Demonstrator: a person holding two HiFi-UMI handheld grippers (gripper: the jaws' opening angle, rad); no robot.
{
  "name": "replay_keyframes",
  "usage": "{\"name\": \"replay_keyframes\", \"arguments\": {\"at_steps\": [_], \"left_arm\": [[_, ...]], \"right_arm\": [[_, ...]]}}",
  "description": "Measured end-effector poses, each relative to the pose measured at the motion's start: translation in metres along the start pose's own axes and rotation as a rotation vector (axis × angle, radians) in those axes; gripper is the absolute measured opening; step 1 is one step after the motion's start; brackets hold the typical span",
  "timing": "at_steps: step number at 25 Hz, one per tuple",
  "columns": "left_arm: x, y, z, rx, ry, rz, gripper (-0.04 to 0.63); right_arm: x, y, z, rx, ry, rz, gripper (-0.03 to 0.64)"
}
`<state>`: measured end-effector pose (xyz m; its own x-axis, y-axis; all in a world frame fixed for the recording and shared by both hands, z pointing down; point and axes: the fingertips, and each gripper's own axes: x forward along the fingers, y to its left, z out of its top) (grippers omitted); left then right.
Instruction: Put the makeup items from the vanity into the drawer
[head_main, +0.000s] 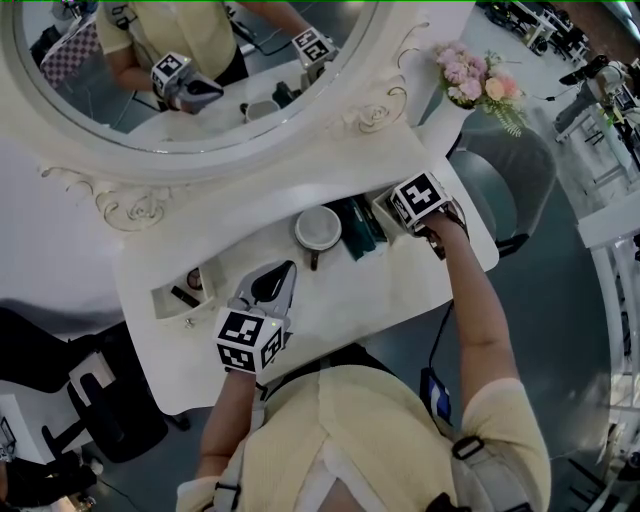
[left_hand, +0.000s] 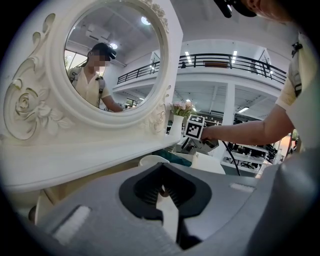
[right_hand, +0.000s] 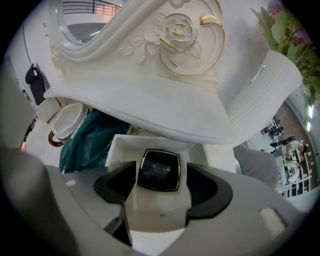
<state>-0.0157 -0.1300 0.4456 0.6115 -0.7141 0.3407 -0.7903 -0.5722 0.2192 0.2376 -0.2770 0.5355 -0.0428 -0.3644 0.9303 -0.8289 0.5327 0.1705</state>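
**Status.** The right hand-held gripper (right_hand: 161, 184) points steeply down into the open right drawer (right_hand: 114, 150). Its jaws stand apart. A black compact (right_hand: 159, 170) lies flat on the drawer floor in the gap between them, and neither pad appears to press on it. This item therefore seems to be delivered. The left hand-held gripper (left_hand: 162, 192) is empty, with its jaws together. It rests low over the worktop (head_main: 340, 300), near a second open drawer (head_main: 165, 300) at the left that holds small items.

**Remaining items.** A teal pouch (right_hand: 85, 140) and a round white dish (head_main: 318, 228) lie on the worktop just beside the right drawer.

**Hazards.**
- Snagging: the jaws straddle the compact closely. A withdrawal that drifts sideways could catch its edge and drag or tip it.
- Collision: the mirror frame's ledge (right_hand: 150, 112) overhangs the drawer. A careless lift could strike the gripper against it.
- Clutter: the pouch lies close to the drawer's left wall. A wide swing toward it could push it into the dish.
- Premature closing: shutting the drawer now would leave items on the worktop.
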Motion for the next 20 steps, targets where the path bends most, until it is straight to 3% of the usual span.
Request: {"name": "replay_keyframes", "arguments": {"at_steps": [8,20], "left_arm": [[-0.007,0.009,0.001,-0.012,-0.007,0.023,-0.002],[-0.002,0.006,0.001,-0.038,-0.013,0.016,-0.002]], "right_arm": [[-0.017,-0.006,-0.002,0.060,-0.084,-0.020,0.294],[-0.067,0.011,0.003,0.178,-0.360,-0.005,0.261]]}}
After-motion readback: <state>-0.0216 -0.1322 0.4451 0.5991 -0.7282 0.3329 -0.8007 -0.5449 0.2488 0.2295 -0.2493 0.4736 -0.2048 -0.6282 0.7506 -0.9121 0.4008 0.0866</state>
